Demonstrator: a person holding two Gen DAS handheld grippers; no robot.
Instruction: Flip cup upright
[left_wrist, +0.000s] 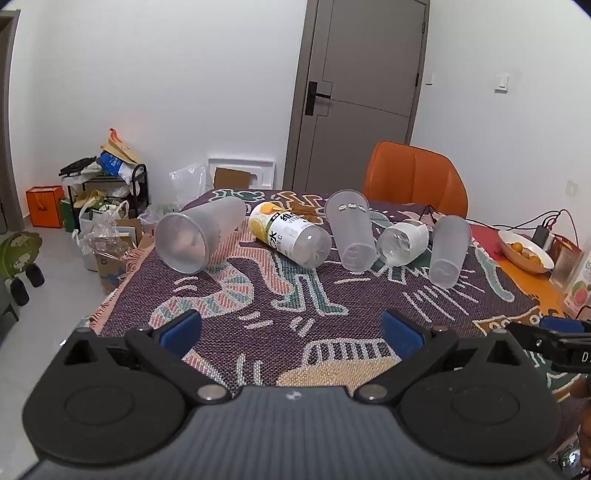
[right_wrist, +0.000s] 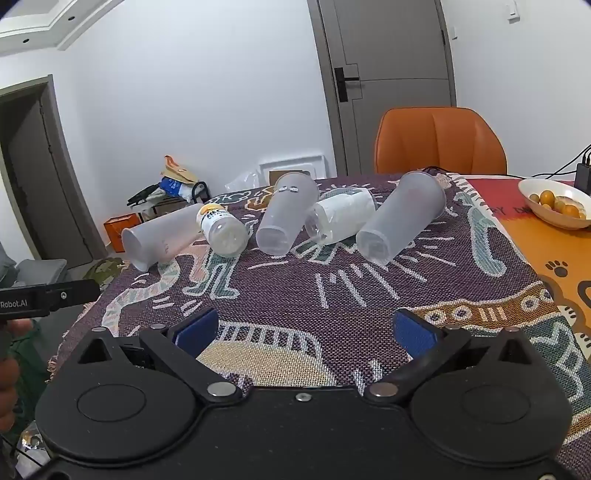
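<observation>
Approach is the step in hand, by my reading: nothing is gripped yet, and both tools hover low over the near end of the patterned woven purple cloth (left_wrist: 280, 306) that covers the table. The left gripper (left_wrist: 291, 330) has its blue-padded jaws spread wide with only cloth between them, and the right gripper (right_wrist: 304, 330) is likewise spread and empty. Five containers lie on their sides in a row toward twelve o'clock, well apart from both tools. In the left view, a frosted translucent plastic cup (left_wrist: 195, 236) lies at eleven o'clock with its open mouth turned toward the camera; beside it at twelve lies a clear plastic bottle with a yellow and white label (left_wrist: 288, 232), then a second frosted cup with small stickers near its rim (left_wrist: 351, 230) with its base toward the camera, then a small clear bottle with a white label (left_wrist: 404, 242), and at one o'clock a third frosted cup (left_wrist: 448, 251), base also toward the camera. An orange chair (left_wrist: 413, 177) stands behind the table, and a white bowl of small orange fruit (left_wrist: 524, 251) sits at two o'clock. Which cup is meant I cannot tell. The next move seems to call for reaching forward to one cup, closing across its wall, then lifting and rotating it so the base comes down. The thin wall may flex or roll away if pinched off-centre.
</observation>
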